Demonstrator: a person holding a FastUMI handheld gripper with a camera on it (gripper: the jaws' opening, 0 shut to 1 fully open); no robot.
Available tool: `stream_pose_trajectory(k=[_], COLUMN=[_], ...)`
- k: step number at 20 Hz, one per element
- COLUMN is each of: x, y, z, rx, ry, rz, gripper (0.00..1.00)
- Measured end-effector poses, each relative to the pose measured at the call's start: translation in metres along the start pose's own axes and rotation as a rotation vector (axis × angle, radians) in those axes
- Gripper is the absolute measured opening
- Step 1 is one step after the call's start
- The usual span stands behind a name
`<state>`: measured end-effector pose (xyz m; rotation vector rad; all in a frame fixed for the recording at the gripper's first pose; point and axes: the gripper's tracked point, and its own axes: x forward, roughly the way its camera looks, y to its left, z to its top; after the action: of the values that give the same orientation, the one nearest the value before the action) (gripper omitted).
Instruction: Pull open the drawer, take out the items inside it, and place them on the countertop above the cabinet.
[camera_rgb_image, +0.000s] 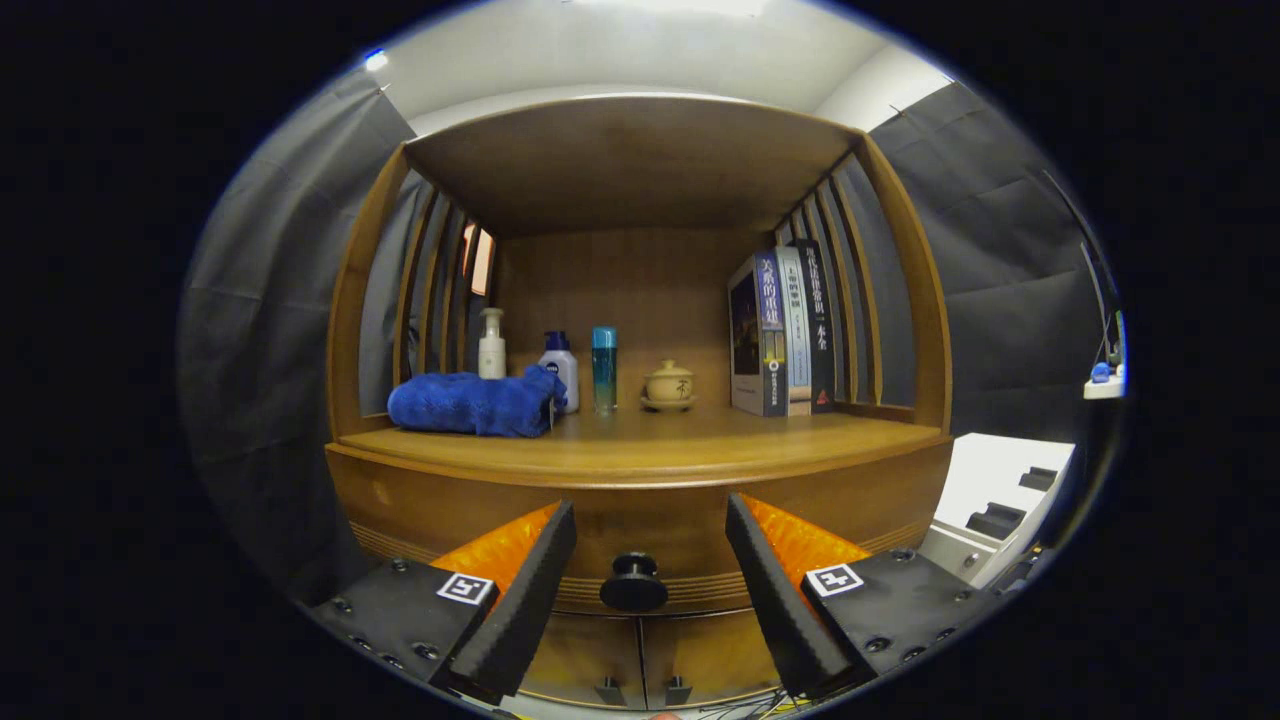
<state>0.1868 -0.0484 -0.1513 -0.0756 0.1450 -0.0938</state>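
The gripper (650, 560) is spread wide, its two fingers standing either side of the round black drawer knob (633, 583) without touching it — the knob sits in the gap between them, slightly nearer the left finger. The knob is fixed to the curved wooden drawer front (640, 525), and the drawer looks closed, its face flush under the countertop (640, 445). Below it the tops of two cabinet doors (640, 660) show, each with a small dark handle near the middle seam.

On the countertop, far behind the fingers, a folded blue towel (470, 403) lies at the left. Behind and just right of it stand a white pump bottle (491, 345), a white bottle with a dark blue cap (560, 368) and a slim teal bottle (604, 370). A small lidded ceramic pot (669, 385) on a saucer sits near the centre — to its right, a row of upright books (785, 335) leans against the slatted side of the wooden shelf unit (630, 160)
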Motion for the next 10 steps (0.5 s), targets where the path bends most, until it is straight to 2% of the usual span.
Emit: stream_pose_trajectory(k=[6,10], x=[0.023,0.028], y=[-0.005,-0.007], z=[-0.037,-0.051], rx=[-0.007,-0.025], ry=[0.067,0.083], rz=[0.024,0.011], gripper=[0.98,0.79])
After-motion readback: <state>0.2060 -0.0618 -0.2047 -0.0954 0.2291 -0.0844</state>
